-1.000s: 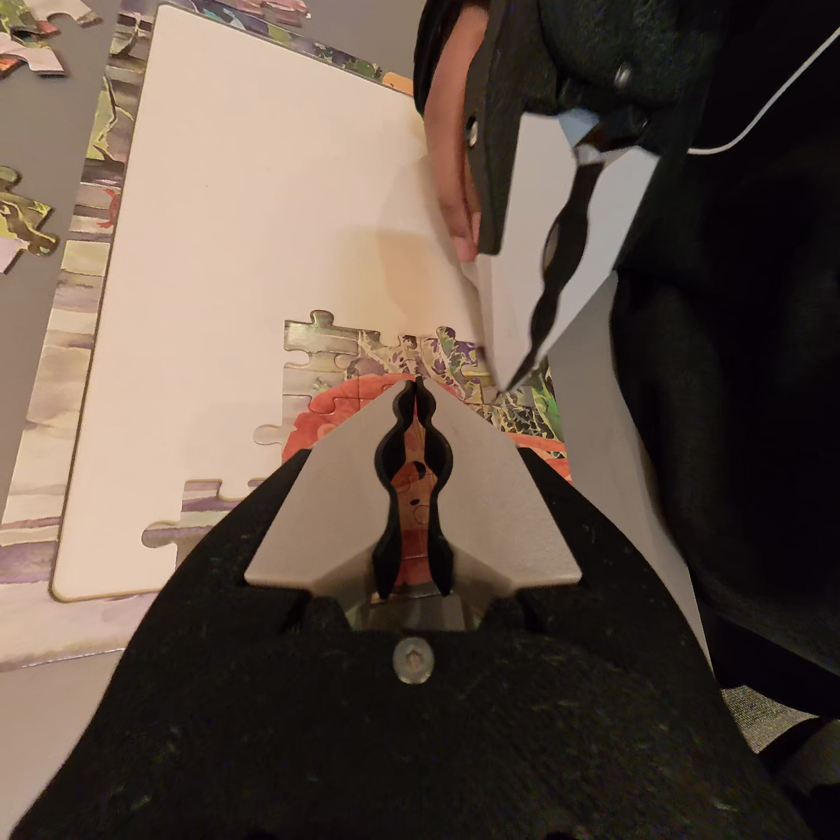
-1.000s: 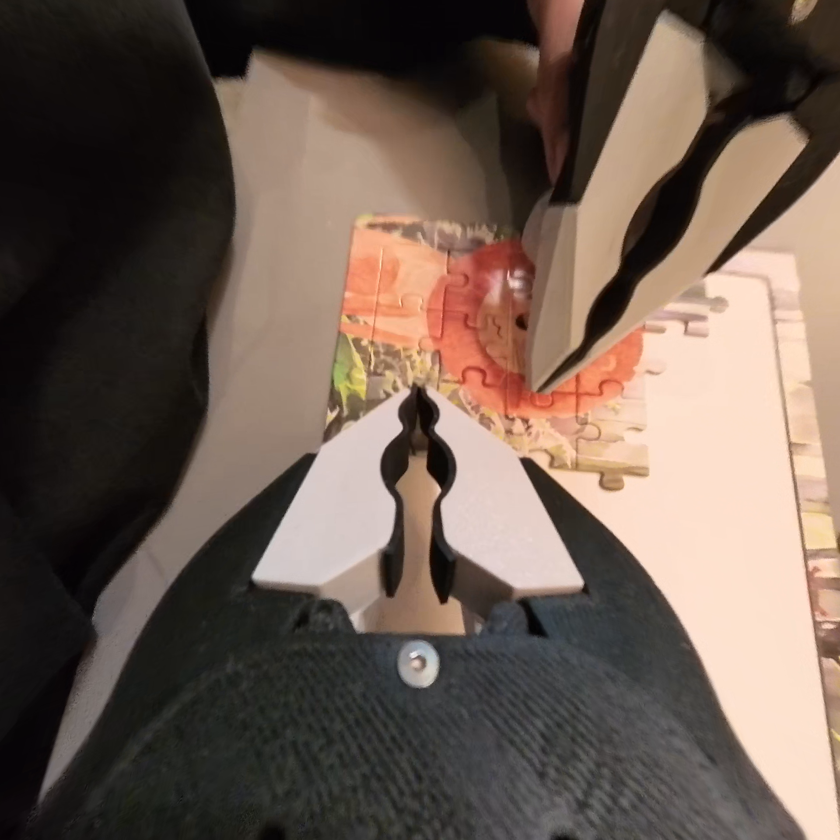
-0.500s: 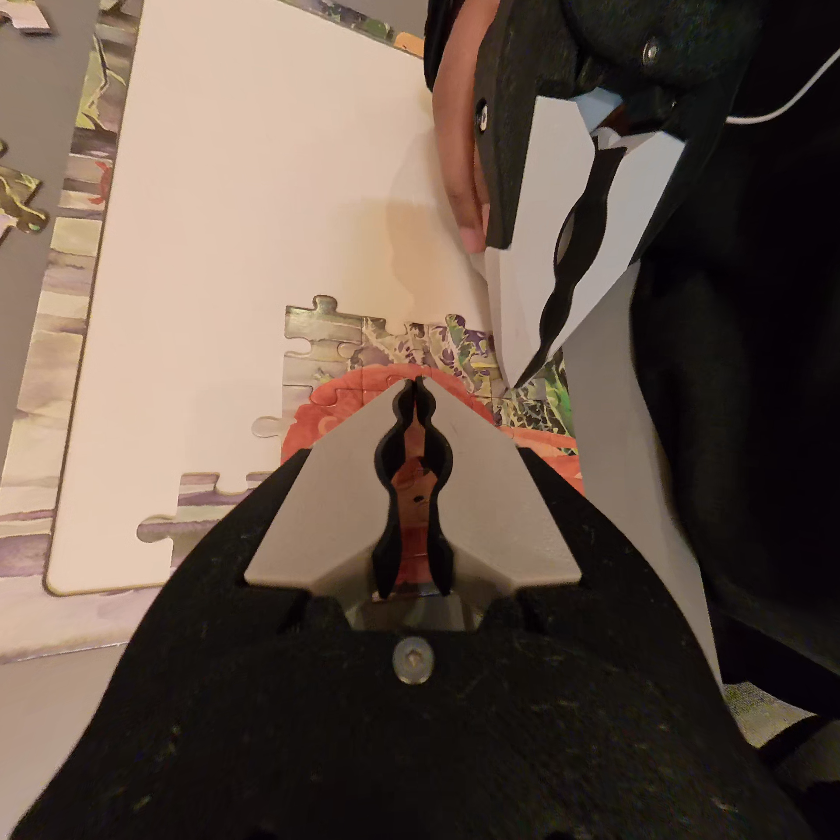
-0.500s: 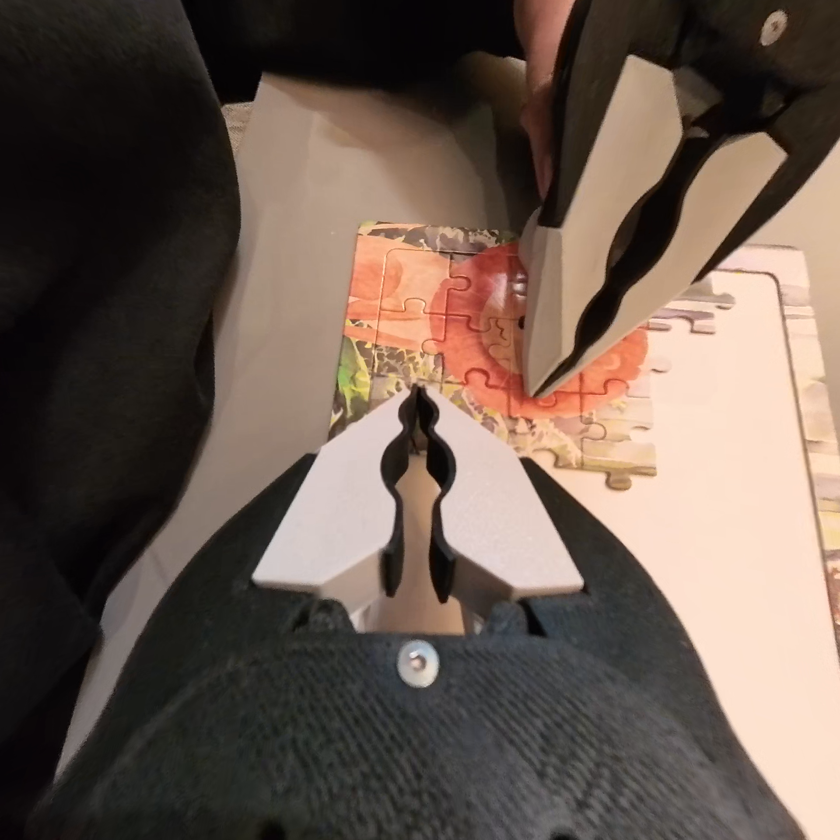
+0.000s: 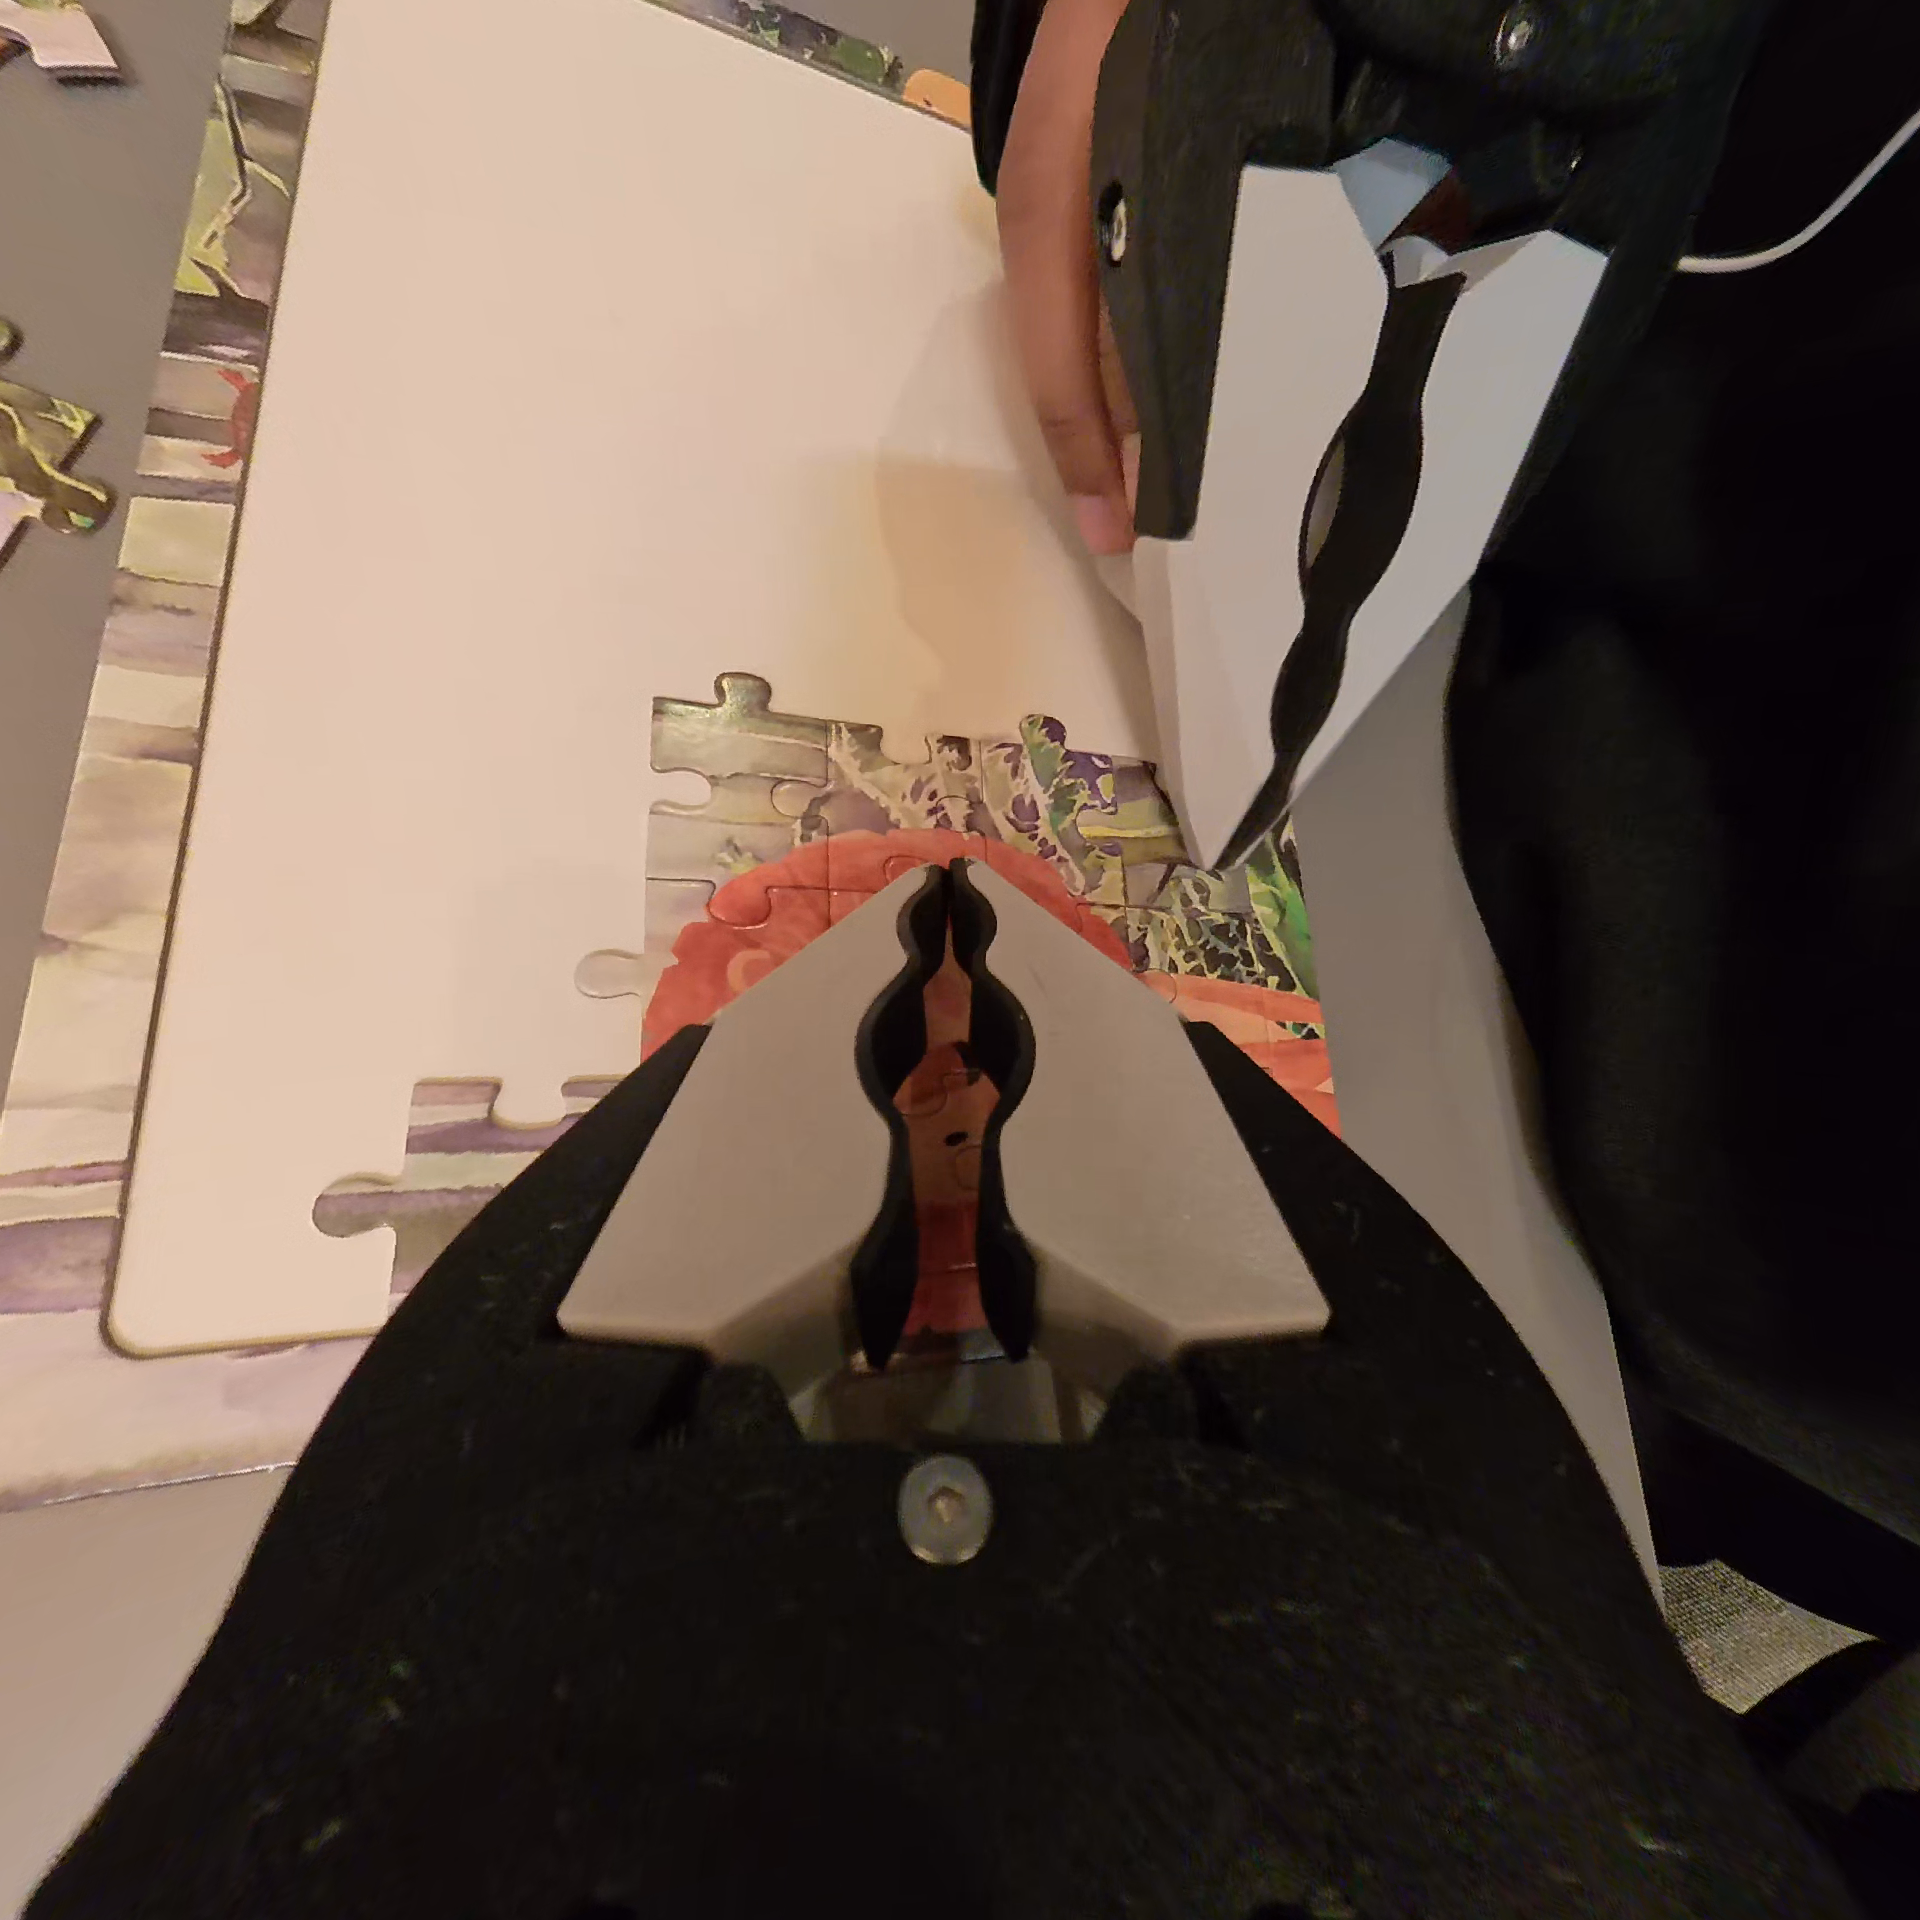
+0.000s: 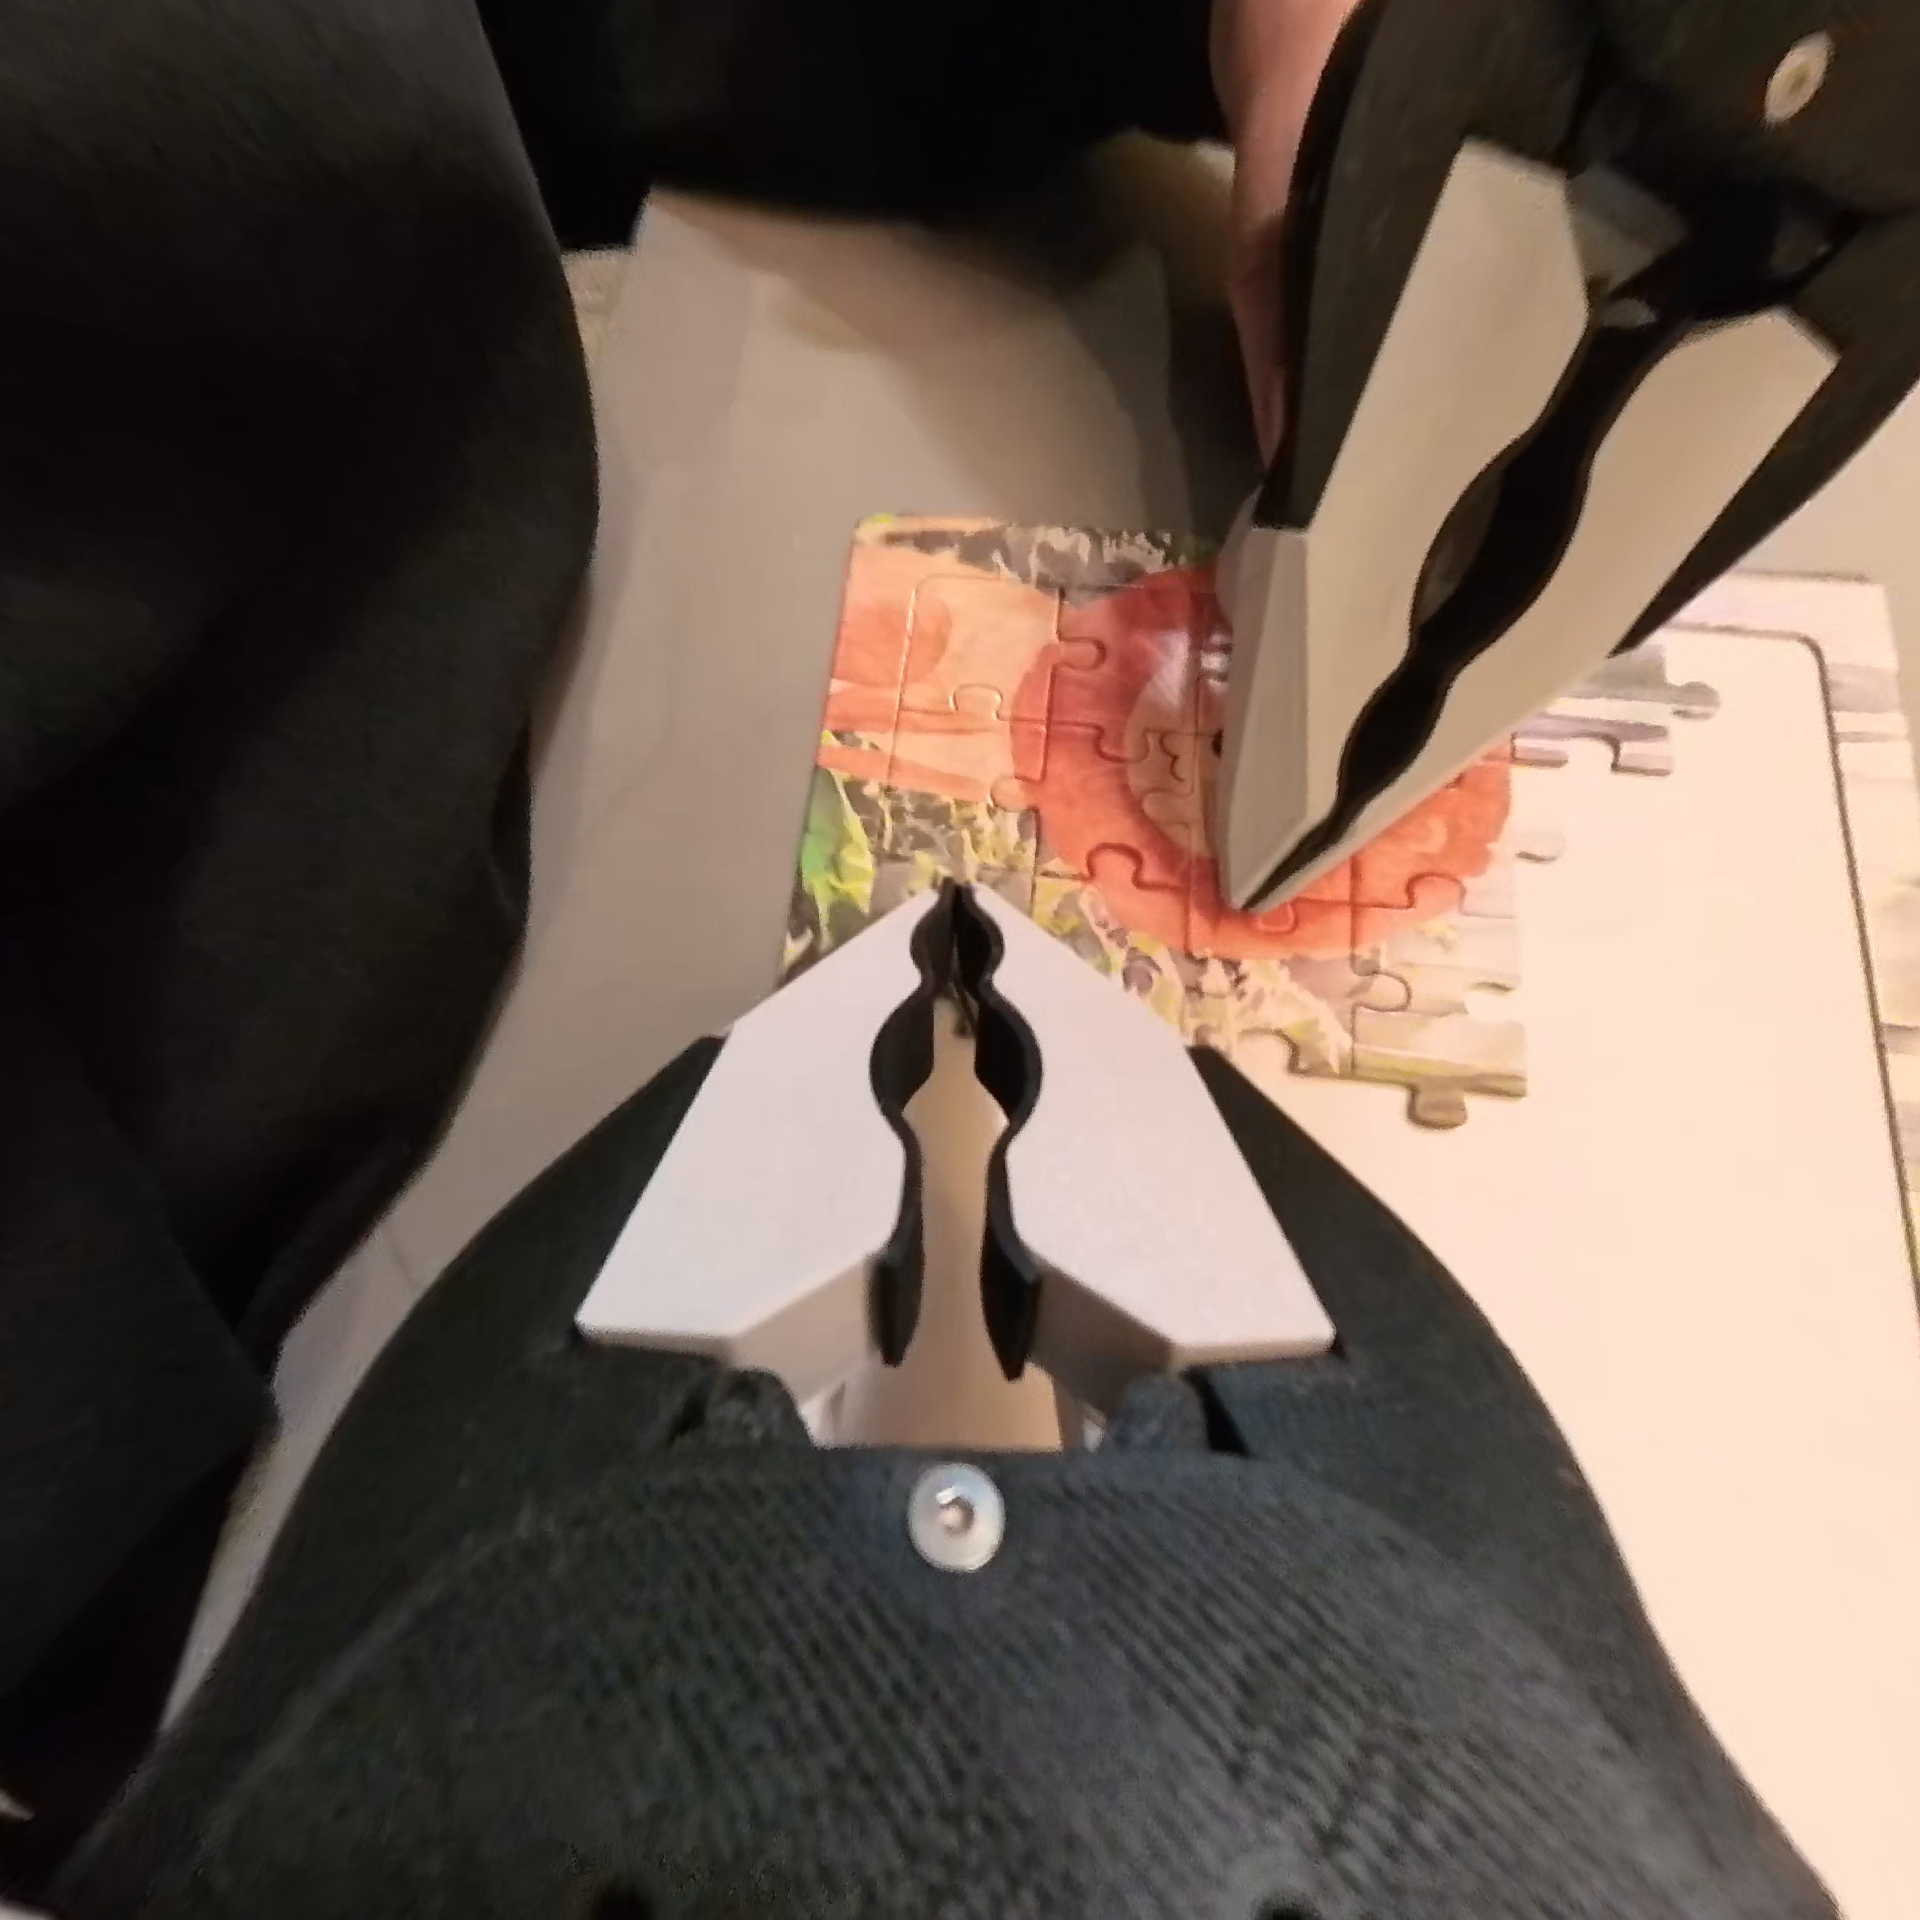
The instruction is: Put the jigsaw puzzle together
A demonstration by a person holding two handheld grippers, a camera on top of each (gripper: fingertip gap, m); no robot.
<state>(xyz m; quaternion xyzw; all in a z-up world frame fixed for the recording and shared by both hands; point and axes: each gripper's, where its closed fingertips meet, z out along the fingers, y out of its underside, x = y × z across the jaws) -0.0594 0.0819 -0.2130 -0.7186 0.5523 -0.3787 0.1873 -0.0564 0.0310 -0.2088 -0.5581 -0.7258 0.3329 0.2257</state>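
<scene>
A joined patch of puzzle pieces [image 5: 831,790] with a red flower lies on the cream puzzle board [image 5: 571,416]; it also shows in the right wrist view [image 6: 1039,727]. My left gripper [image 5: 951,868] is shut and empty, its tip down on the red flower. From the right wrist view it [image 6: 1262,899] comes in from the upper right. My right gripper [image 6: 956,894] is shut and empty at the patch's green and grey edge. In the left wrist view it [image 5: 1231,857] points down at the patch's right side. A few purple-grey pieces [image 5: 457,1143] sit along the board's near edge.
The board's printed border [image 5: 156,727] runs along the left. Loose pieces [image 5: 42,457] lie on the grey table beyond it. A person's hand [image 5: 1070,364] holds the right gripper. Dark clothing [image 5: 1662,935] fills the right side, and the left of the right wrist view [image 6: 260,623].
Both grippers stay shut with their tips on the patch. The views have shifted only slightly; the patch sits a little farther right in the right wrist view.
</scene>
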